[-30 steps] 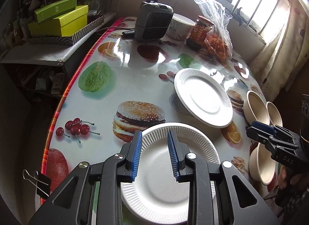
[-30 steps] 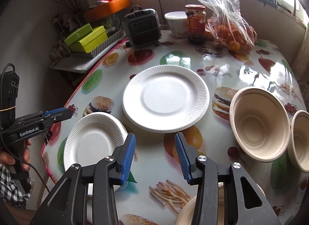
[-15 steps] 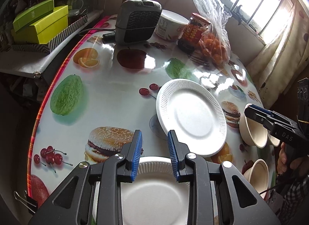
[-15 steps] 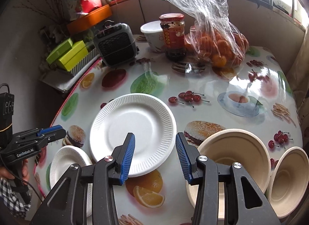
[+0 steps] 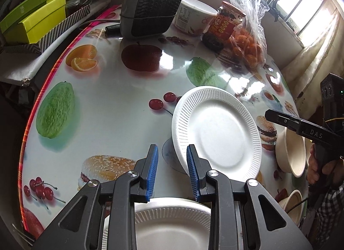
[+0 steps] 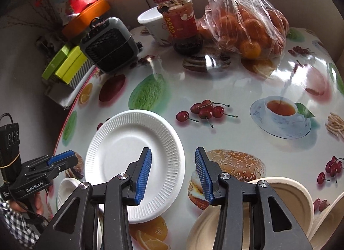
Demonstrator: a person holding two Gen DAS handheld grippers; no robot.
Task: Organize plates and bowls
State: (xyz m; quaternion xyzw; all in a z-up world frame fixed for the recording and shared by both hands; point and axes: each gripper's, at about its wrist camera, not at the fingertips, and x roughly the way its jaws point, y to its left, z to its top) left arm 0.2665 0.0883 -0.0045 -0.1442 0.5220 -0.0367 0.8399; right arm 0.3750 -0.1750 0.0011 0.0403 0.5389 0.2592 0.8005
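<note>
Left wrist view: we note the left gripper (image 5: 172, 170) with its blue pads spread apart and nothing between them, poised over the table (image 5: 111, 104) at the near-left rim of the large plate (image 5: 217, 134). The right-hand pad overlaps that rim in the picture, but we cannot tell whether it touches. The small plate (image 5: 172, 222) lies directly beneath the gripper body, near the table's front edge. We judge the jaws are held parted so the rim can slide between them for a pinch. At right the right gripper (image 5: 277, 119) reaches in above a tan bowl (image 5: 290, 153), with a second bowl (image 5: 293, 202) nearer. Right wrist view: the right gripper's pads stand spread and empty, straddling the bare cloth between the large plate's right rim and the nearest bowl (image 6: 277, 202), perhaps so either could be taken. The left gripper shows at the left edge, at the plate's far side. The heater (image 6: 109, 46), jar (image 6: 180, 20) and orange bag (image 6: 243, 22) sit well apart at the back, leaving the middle free for stacking.
</note>
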